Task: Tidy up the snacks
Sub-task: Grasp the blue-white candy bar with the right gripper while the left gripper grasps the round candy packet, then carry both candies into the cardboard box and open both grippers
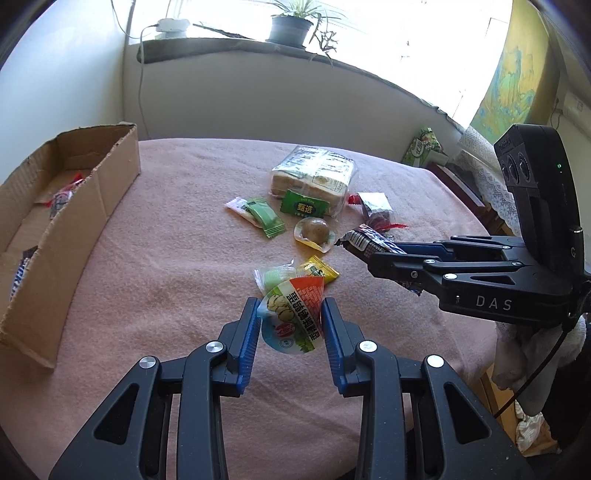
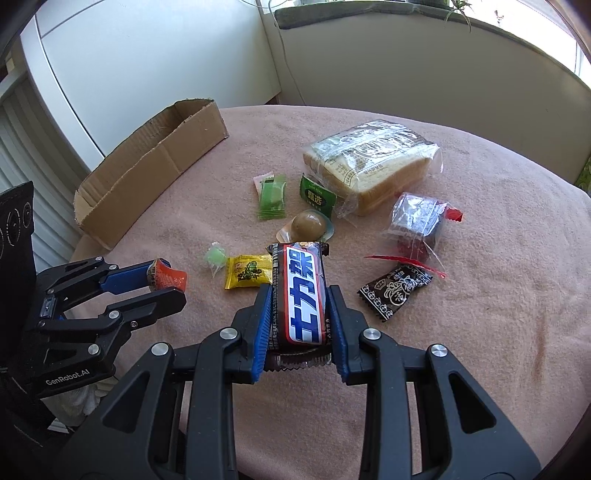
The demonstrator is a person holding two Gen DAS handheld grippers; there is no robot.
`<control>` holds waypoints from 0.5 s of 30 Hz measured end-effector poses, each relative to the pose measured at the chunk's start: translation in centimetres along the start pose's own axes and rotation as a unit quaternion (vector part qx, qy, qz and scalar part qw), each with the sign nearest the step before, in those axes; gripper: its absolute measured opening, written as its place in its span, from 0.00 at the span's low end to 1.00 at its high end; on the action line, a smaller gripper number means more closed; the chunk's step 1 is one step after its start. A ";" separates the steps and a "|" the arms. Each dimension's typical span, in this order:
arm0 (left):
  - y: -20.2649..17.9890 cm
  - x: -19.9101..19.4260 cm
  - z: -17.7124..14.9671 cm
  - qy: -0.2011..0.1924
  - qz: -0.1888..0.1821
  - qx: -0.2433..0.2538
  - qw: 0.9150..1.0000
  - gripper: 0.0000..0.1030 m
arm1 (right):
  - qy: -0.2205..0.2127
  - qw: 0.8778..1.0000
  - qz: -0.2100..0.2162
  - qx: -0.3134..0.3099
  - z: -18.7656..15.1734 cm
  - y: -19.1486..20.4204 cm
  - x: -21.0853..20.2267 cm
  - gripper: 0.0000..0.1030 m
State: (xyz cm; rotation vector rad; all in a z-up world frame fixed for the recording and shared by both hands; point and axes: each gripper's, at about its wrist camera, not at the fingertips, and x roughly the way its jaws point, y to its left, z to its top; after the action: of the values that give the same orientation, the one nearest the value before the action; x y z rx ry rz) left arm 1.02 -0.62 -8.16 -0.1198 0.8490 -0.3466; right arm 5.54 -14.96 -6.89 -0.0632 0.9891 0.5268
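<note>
My left gripper (image 1: 290, 317) is shut on a white, orange and green snack packet (image 1: 291, 317), held just above the pink cloth; that gripper (image 2: 168, 282) also shows at the left of the right wrist view with the packet's orange end (image 2: 166, 277) sticking out. My right gripper (image 2: 299, 314) is shut on a dark chocolate bar (image 2: 301, 295) with a blue and white label, lifted off the cloth. In the left wrist view the right gripper (image 1: 373, 254) comes in from the right with the bar (image 1: 364, 240). A cardboard box (image 1: 74, 221) lies open at the left, with several snacks inside.
Loose on the pink cloth (image 2: 480, 314) lie a bagged bread loaf (image 2: 373, 166), green packets (image 2: 271, 199), a round sweet in clear wrap (image 2: 310, 225), a yellow packet (image 2: 247, 273), a black packet (image 2: 395, 291) and a clear bag with red ends (image 2: 417, 225). A window sill with a potted plant (image 1: 291, 26) is behind.
</note>
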 end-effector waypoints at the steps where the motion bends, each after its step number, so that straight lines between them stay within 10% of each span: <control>1: 0.1 -0.2 0.1 -0.003 0.002 -0.002 1.000 0.31 | -0.002 1.000 0.002 -0.001 0.2 0.2 -0.1 0.29; 15: 4.1 -3.3 1.2 -0.046 0.040 -0.036 0.997 0.31 | -0.029 0.999 0.021 -0.032 3.2 4.1 -0.6 0.29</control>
State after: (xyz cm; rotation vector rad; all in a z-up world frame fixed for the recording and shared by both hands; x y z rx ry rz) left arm 0.94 4.32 -5.99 -0.1673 0.7736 -0.2331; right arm 5.86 -10.70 -3.85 -0.0846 0.9175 0.5959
